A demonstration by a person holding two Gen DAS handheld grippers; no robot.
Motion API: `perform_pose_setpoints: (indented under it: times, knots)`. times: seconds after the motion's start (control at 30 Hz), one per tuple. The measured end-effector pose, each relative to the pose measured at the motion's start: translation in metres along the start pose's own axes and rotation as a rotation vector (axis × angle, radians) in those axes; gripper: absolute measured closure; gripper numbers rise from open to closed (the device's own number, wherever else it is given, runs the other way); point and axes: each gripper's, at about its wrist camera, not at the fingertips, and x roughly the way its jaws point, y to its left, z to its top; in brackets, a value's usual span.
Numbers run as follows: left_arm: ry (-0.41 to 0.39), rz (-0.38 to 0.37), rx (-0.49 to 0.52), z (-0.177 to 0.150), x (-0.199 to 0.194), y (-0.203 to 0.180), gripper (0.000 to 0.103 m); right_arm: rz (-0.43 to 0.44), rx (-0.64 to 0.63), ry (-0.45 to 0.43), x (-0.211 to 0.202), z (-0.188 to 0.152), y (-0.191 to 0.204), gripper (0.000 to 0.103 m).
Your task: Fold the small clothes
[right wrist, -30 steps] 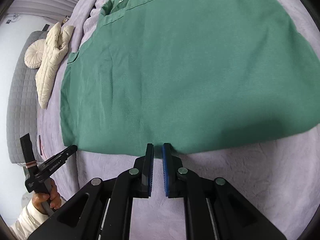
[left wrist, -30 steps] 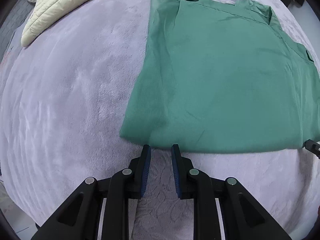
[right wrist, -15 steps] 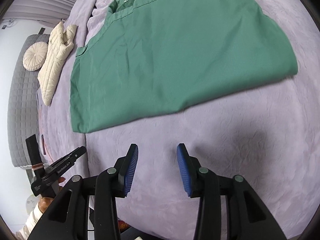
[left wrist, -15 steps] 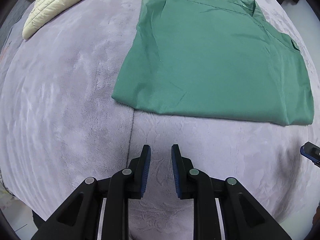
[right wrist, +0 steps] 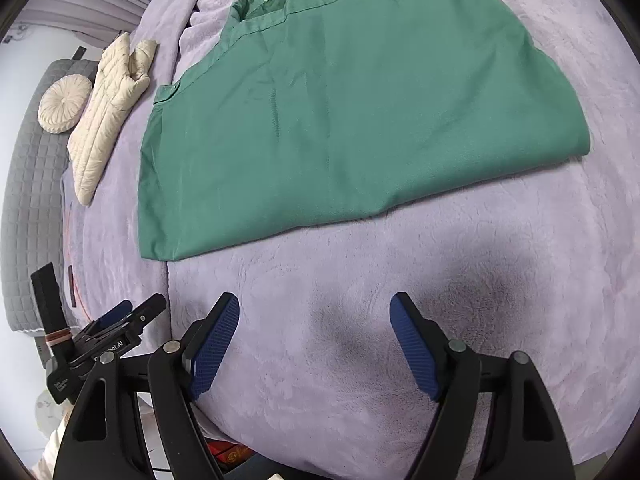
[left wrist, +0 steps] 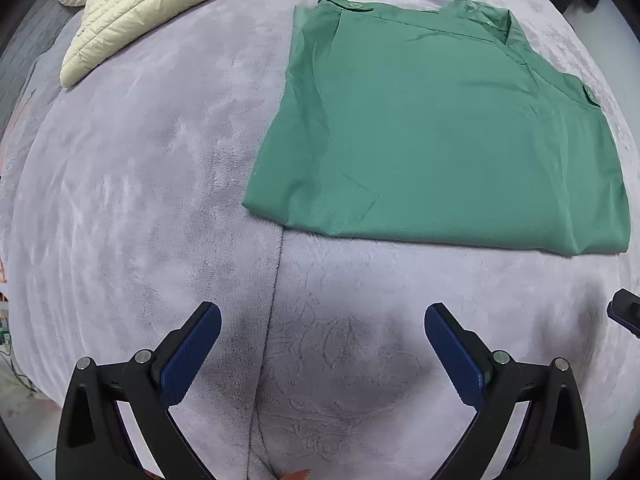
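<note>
A green collared shirt lies folded flat on the lilac plush blanket, collar at the far side, folded edge toward me. My left gripper hovers over bare blanket short of that near edge, pointing down. Its jaws are opening wide and nothing is between them. My right gripper hangs over the blanket before the shirt's near edge, jaws also opening and empty. The left gripper shows at the lower left of the right wrist view. A tip of the right gripper peeks in at the left view's right edge.
A cream quilted jacket lies at the far left of the blanket beside a round cream cushion. A grey quilted surface runs along the left. A seam crosses the blanket. The blanket's edge drops off near me.
Both grippers drew back and up from the shirt's near edge. The right jaws opened first, then the left; both went from shut to wide. The shirt stayed flat.
</note>
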Motion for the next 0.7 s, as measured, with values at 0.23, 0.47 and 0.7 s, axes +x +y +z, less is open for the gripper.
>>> perform_pose_setpoints:
  times: [0.23,0.47,0.7]
  knots:
    - [0.0,-0.001,0.006,0.007,0.001,0.005,0.001,0.016,-0.03,-0.025,-0.002,0.001,0.013,0.0]
    - [0.026,-0.002,0.008,0.017,0.026,0.025,0.001,0.109,0.042,0.038,0.02,-0.008,0.017,0.0]
    - [0.04,-0.027,0.01,0.026,0.044,0.048,0.001,0.166,0.126,0.06,0.039,-0.012,0.017,0.0]
